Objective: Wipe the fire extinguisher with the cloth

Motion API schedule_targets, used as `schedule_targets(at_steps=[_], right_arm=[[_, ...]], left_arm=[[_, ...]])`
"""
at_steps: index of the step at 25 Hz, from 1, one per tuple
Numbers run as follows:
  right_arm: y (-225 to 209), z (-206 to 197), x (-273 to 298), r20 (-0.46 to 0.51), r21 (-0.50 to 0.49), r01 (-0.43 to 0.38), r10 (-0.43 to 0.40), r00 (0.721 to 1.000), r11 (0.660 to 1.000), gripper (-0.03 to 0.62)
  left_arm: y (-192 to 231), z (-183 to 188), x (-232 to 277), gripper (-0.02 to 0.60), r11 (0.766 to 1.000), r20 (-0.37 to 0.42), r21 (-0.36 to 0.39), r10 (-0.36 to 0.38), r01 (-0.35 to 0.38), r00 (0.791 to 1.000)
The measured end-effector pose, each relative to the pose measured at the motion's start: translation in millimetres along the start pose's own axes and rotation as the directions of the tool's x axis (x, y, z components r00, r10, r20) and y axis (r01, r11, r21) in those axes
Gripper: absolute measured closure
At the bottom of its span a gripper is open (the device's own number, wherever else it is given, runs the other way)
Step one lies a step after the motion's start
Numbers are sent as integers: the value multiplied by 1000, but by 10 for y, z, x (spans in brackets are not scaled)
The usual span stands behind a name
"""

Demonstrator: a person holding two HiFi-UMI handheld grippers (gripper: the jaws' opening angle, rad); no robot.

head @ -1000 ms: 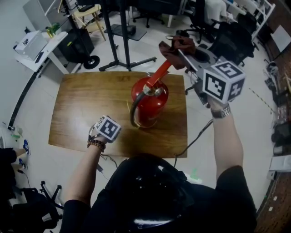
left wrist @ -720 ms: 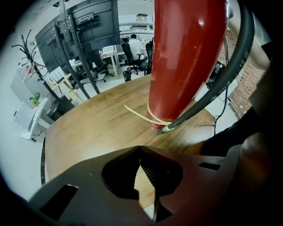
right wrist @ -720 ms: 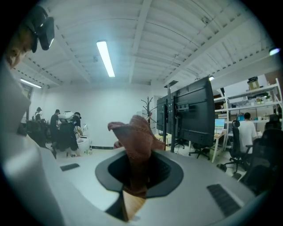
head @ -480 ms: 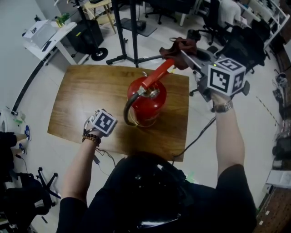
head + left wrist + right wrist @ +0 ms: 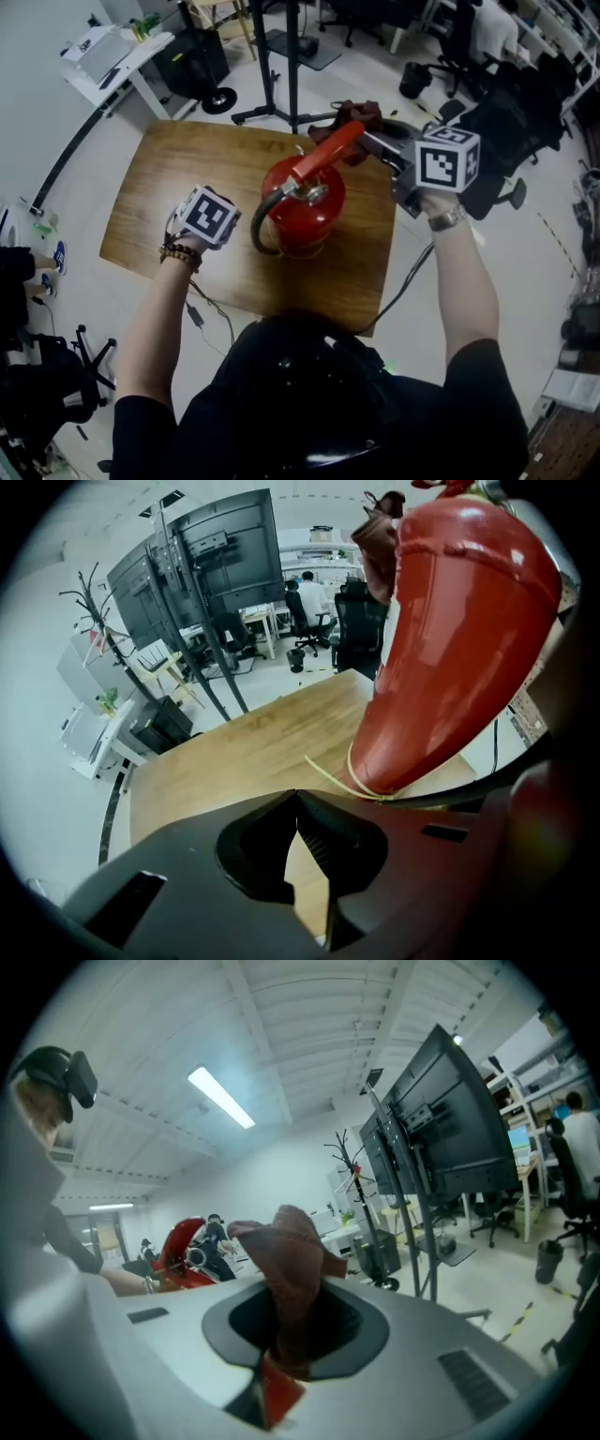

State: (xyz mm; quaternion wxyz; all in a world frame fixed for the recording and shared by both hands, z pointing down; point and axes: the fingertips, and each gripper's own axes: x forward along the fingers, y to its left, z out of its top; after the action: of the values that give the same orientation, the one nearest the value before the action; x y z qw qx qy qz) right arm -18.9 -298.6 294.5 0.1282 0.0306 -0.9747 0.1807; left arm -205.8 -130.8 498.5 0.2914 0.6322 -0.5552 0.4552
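Black helmet (image 5: 300, 394) and two bare arms sit closest to the camera. They belong to the person holding the tongs.

The left gripper (image 5: 298, 797) is next, low and just beside the fire extinguisher (image 5: 305, 202). Its tongs are pressed together with nothing between them. I think this hand is waiting close by so it can steady the can if it wobbles.

The fire extinguisher stands upright on the wooden table (image 5: 159, 216), a bit to the right of the middle. Its black hose (image 5: 260, 225) curls down the side nearest the left hand. Standing up like this, its top and sides are easy to reach.

Farther off, the right gripper (image 5: 289, 1316) is pinching the cloth (image 5: 361, 117), a dark red-brown rag that sticks up in a bunch out of the tongs. The rag is held right at the far tip of the red handle (image 5: 328, 150). I cannot tell if it is touching. It looks ready to rub the handle first, so the wiping seems to be just starting.

Past the table are a black stand (image 5: 291, 56) and some office chairs on the floor.
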Motion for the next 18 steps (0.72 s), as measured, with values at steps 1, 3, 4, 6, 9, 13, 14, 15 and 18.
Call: schedule_targets(at_steps=[1,3,4,6,9,13,14,15,18], right_arm=[[14,-40,43,-2,22,-29,29,1000,999,522],[19,-128,111,7,81,-84,84,996,993,522],[31,-164,134,15,107,-113,112,994,988,522],[80,-219,173,29,137,-169,166,986,976,522],[126,-325,244,19,152,-213,213,977,965,522],[169,-549,368,-22,172,-247,254,967,954,523],[167,-580,387,-29,173,-243,252,967,954,523],[160,-600,401,-35,172,-237,246,969,956,523],[131,-684,436,-55,175,-220,232,971,960,523]], left_arm=[[32,61,-47,581,1000,8,-4,7,-7,1000],[88,187,-142,581,1000,28,-1,22,-22,999],[103,243,-184,581,1000,36,1,27,-27,999],[105,324,-247,581,1000,43,3,30,-30,999],[92,365,-295,581,1000,43,-6,28,-28,999],[35,454,-395,581,999,89,-41,-17,21,996],[-13,546,-442,581,998,128,-42,-41,46,991],[-65,656,-499,581,997,173,-37,-65,72,983],[-141,816,-677,581,992,238,-28,-109,119,965]])
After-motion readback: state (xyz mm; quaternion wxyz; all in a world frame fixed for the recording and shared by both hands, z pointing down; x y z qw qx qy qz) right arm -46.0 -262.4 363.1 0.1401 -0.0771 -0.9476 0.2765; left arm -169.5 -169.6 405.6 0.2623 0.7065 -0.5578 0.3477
